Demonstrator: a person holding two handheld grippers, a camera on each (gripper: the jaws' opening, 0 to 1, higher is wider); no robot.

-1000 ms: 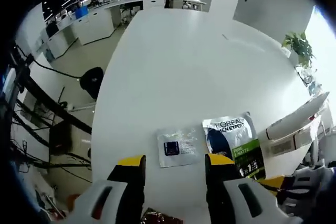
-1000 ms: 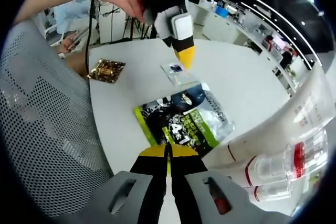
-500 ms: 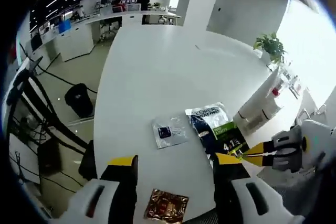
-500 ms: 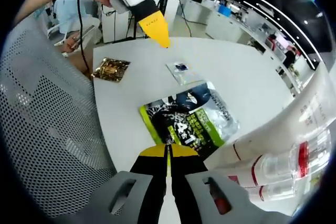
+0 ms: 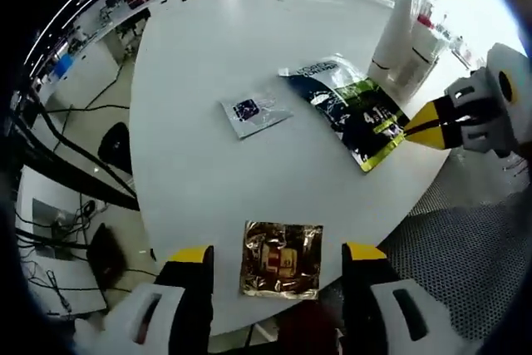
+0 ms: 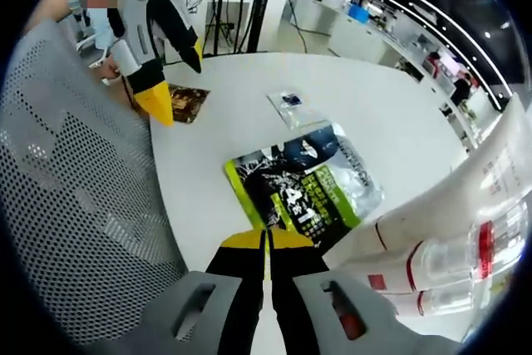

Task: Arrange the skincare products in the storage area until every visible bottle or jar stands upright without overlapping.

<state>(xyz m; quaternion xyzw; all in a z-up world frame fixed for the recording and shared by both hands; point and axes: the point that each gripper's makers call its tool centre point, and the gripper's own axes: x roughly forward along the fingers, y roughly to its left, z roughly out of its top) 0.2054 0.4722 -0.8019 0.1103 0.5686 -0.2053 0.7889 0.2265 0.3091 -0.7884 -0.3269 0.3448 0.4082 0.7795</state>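
The gold sachet [image 5: 281, 257] lies flat at the near edge of the white table [image 5: 208, 81], directly between the spread jaws of the left gripper [image 5: 278, 259] (the nearer one). The right gripper [image 6: 266, 243], jaws pressed together and empty, rests beside the green-and-black pouch [image 6: 303, 193].

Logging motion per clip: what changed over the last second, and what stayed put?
The left gripper drew back from the small clear sachet to open jaws framing the gold sachet at the table edge. Nothing was grasped or released. The right gripper stays shut at the green-and-black pouch; sachets, pouch and white tubes have not moved.
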